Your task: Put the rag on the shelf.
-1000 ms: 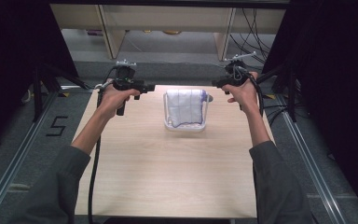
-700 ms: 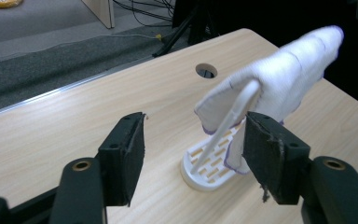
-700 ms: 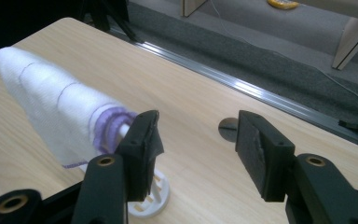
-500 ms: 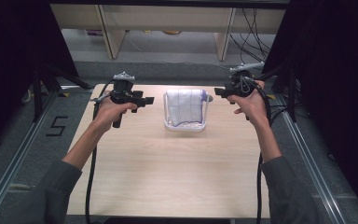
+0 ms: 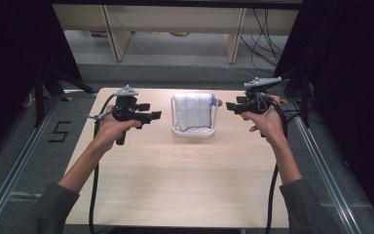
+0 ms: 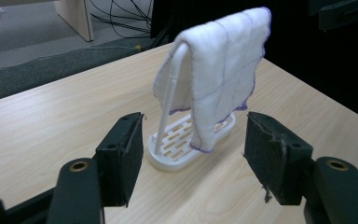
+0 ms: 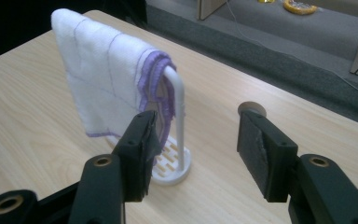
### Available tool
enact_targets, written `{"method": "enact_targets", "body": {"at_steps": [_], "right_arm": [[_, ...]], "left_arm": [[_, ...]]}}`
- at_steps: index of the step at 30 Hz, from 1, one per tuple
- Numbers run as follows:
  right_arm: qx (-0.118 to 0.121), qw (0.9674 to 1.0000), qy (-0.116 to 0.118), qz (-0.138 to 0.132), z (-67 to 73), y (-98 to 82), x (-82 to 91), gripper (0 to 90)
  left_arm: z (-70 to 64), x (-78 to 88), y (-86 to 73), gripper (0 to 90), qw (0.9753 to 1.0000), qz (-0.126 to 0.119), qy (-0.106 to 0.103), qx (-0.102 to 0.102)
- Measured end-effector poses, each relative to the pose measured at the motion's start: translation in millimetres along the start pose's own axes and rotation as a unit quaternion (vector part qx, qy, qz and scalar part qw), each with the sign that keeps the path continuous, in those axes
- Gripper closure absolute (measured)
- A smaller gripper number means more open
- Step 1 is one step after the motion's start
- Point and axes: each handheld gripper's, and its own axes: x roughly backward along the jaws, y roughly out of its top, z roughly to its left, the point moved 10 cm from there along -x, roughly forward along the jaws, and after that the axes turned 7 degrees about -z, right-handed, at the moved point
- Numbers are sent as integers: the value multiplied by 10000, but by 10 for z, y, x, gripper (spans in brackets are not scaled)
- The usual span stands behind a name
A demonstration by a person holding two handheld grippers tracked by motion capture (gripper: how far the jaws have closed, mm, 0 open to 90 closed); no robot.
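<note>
Pale wood table (image 5: 185, 180) bears a towel rack (image 5: 193, 130); left tool (image 5: 152, 111) and right tool (image 5: 230, 105) gape empty.

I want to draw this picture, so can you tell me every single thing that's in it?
cloth: one, white with purple edging, draped over the rack at the far middle of the table
rack: one, white, slotted base with an upright bar, standing on the table under the cloth
table: one, light wood, in the middle of the high view
cables: several, black, on the grey floor beyond the table
number five: one, black, marked on the floor left of the table
left gripper: one, black, open, held left of the rack
right gripper: one, black, open, its jaws just widened, nothing between them, held right of the rack
sleeves: two, grey-green, at the bottom corners
</note>
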Motion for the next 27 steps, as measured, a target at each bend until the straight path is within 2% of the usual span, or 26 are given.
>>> {"method": "enact_targets", "body": {"at_steps": [4,7,8,10,11,13,15,18,23,25,27], "right_arm": [[-98,9998,105,-103,67,-75,38,476],[-51,9997,167,-152,89,-142,75,475],[-164,9997,173,-89,113,-177,88,475],[-78,9998,150,-69,116,-235,101,475],[-157,9997,195,-68,141,-265,103,475],[-127,9996,231,-72,157,-317,114,472],[-152,9995,237,-173,171,-350,121,469],[-307,9990,272,-179,222,-420,141,461],[-242,9981,466,-307,293,-515,147,445],[-422,9969,553,-360,348,-562,158,441],[-331,9974,612,-207,351,-637,143,418]], "left_arm": [[-92,34,-98,364,9999,-38,-130,50],[-154,77,-160,354,9996,-72,-241,96],[-162,97,-184,349,9997,-97,-212,42],[-176,121,-226,348,9997,-102,-200,6],[-187,137,-259,348,9998,-83,-195,17],[-210,149,-314,346,9997,-75,-242,12],[-212,161,-360,343,9998,-70,-189,-22],[-243,168,-429,341,9997,-74,-224,39],[-288,185,-540,314,9997,-84,-205,-41],[-309,183,-593,309,9997,-16,-224,-47],[-325,182,-638,302,9997,-9,-229,-78]]}}
